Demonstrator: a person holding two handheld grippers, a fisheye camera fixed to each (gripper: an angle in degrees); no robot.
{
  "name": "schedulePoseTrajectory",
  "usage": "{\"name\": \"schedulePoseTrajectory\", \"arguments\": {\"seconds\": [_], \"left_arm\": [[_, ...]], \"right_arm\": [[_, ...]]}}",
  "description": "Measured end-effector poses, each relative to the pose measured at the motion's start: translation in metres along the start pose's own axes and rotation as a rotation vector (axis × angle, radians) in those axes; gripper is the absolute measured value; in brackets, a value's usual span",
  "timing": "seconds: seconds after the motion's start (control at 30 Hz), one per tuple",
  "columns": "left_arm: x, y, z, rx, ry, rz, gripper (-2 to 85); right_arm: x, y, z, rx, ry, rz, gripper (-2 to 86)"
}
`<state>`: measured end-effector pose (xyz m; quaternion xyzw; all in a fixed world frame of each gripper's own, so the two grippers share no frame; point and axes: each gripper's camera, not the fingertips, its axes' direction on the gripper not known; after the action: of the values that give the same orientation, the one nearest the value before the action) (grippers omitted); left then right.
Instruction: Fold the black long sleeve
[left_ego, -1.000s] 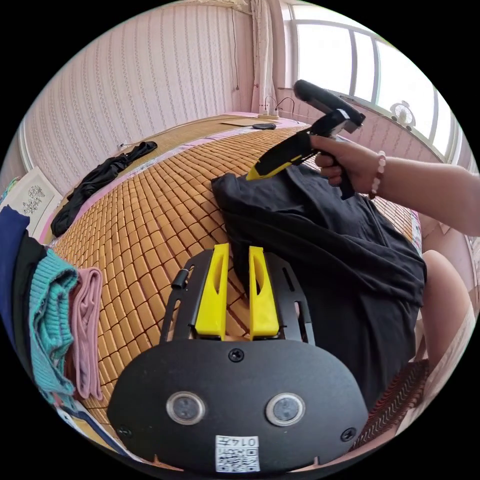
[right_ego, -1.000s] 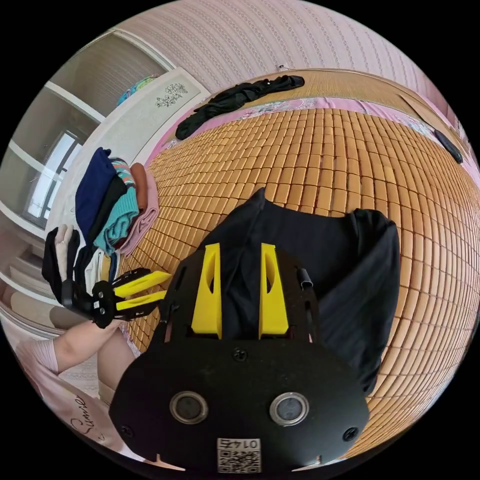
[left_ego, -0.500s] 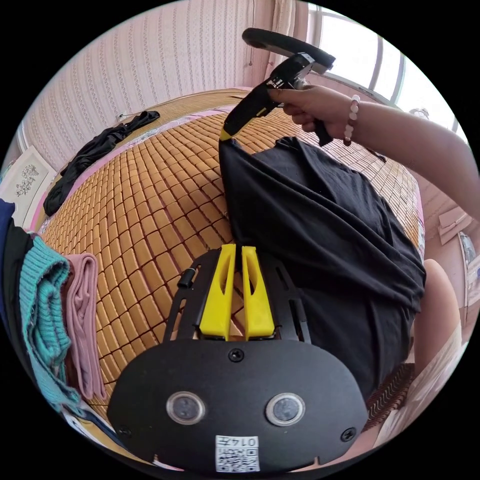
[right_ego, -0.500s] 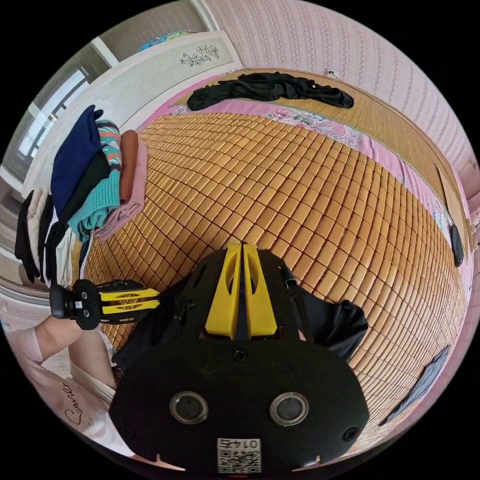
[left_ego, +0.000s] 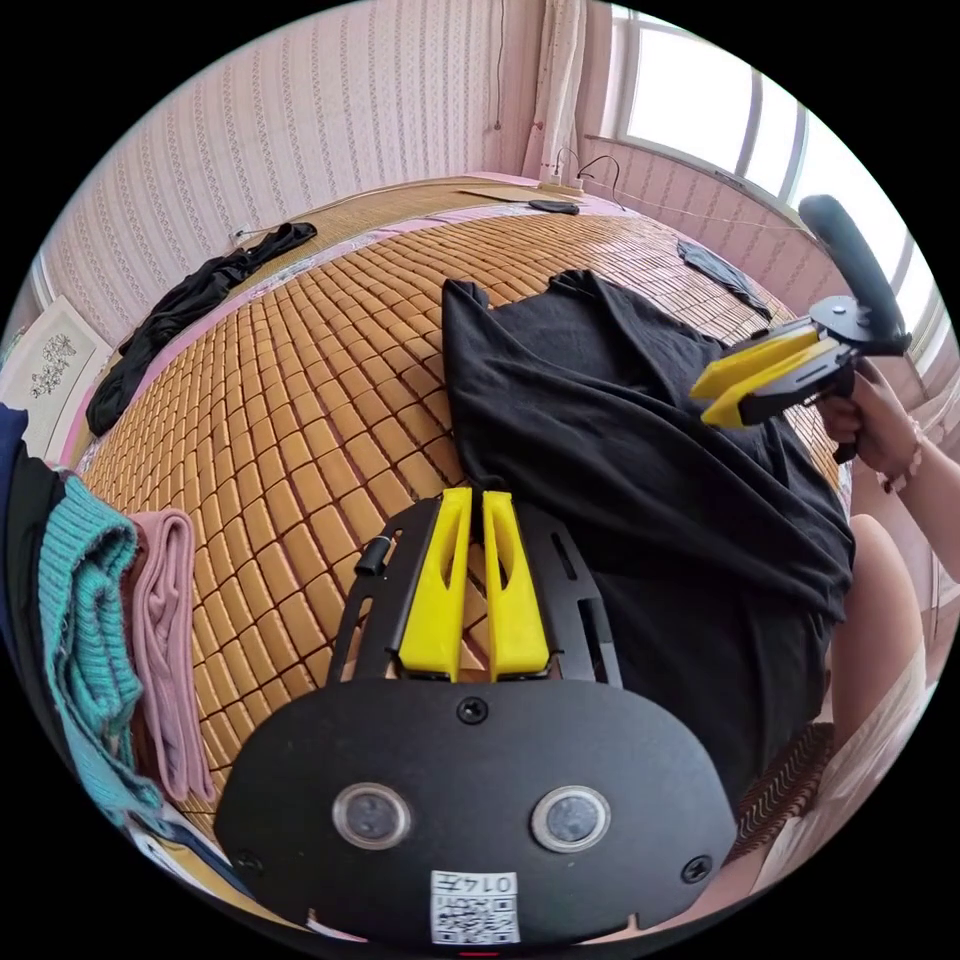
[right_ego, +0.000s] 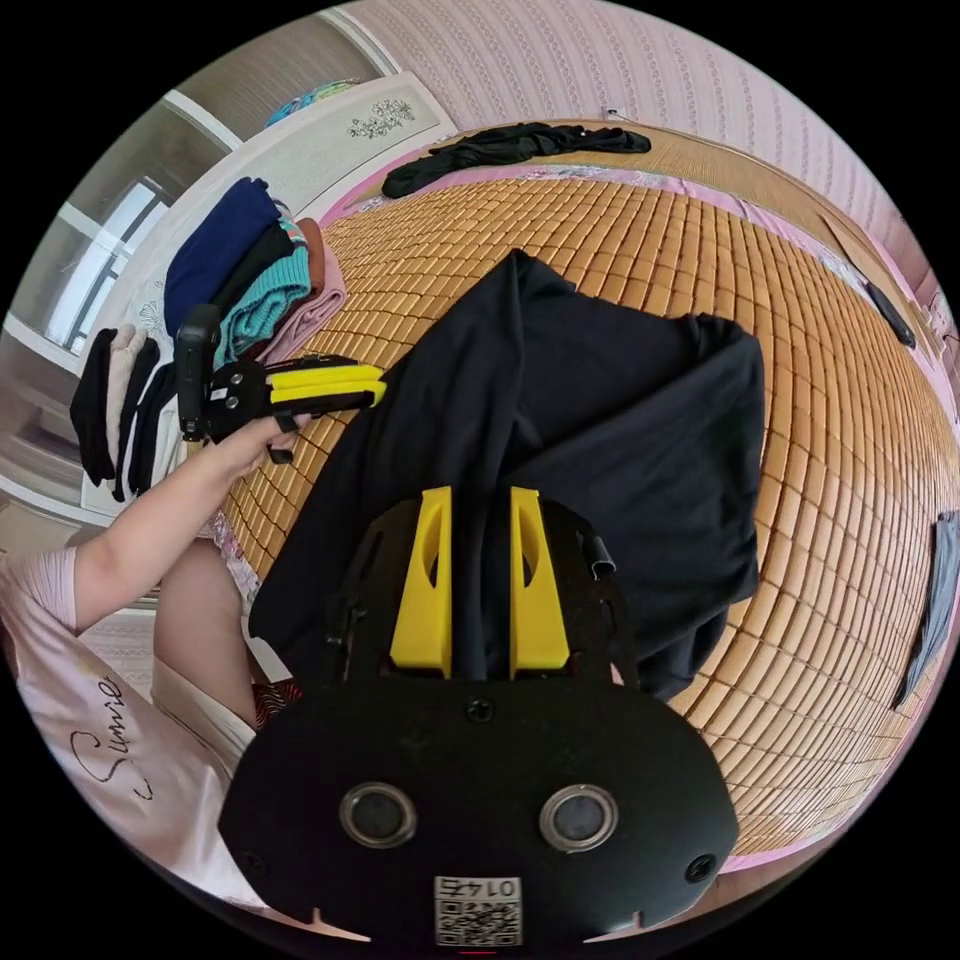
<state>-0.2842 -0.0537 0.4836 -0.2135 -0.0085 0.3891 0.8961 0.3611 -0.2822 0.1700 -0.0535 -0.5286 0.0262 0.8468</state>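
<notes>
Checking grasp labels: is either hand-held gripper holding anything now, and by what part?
Nothing is held. The left hand-held gripper is closed over the mat; the right hand-held gripper hangs open above the black long sleeve.

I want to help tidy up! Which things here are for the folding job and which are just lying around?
For the job:
black long sleeve
left gripper
right gripper

Lying about:
pile of folded clothes
dark garment at the mat's far edge
grey cloth
bamboo mat underneath it all
</notes>
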Motion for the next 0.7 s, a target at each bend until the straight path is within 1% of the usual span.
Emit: {"name": "schedulePoseTrajectory", "arguments": {"seconds": [0.07,0.23,0.3,0.37,0.43,0.57,0.63,0.7], "left_arm": [[-0.003,-0.001,-0.004,0.0,0.006,-0.004,0.3],[-0.009,-0.004,-0.013,-0.001,0.01,-0.009,1.3],[-0.009,-0.005,-0.018,0.001,-0.023,-0.005,3.1],[-0.012,-0.004,-0.024,0.012,-0.037,-0.017,5.3],[-0.022,-0.003,-0.033,0.008,0.003,-0.032,7.3],[-0.05,-0.006,-0.067,0.108,0.027,-0.094,7.1],[-0.057,-0.022,-0.069,0.123,0.069,-0.091,6.9],[-0.062,-0.051,-0.058,0.123,0.098,-0.114,8.7]], "right_arm": [[0.003,0.003,0.0,-0.011,0.029,0.016,3.3],[0.017,0.006,-0.016,0.011,-0.012,0.049,1.0],[0.019,0.007,-0.02,0.007,-0.031,0.04,1.2],[0.025,0.01,-0.036,0.057,-0.016,0.032,2.4],[0.037,0.012,-0.051,0.09,-0.006,0.045,4.2],[0.08,0.005,-0.08,0.152,0.102,0.122,7.6],[0.098,-0.005,-0.085,0.162,0.167,0.154,8.0],[0.115,-0.019,-0.085,0.159,0.194,0.187,8.4]]}}
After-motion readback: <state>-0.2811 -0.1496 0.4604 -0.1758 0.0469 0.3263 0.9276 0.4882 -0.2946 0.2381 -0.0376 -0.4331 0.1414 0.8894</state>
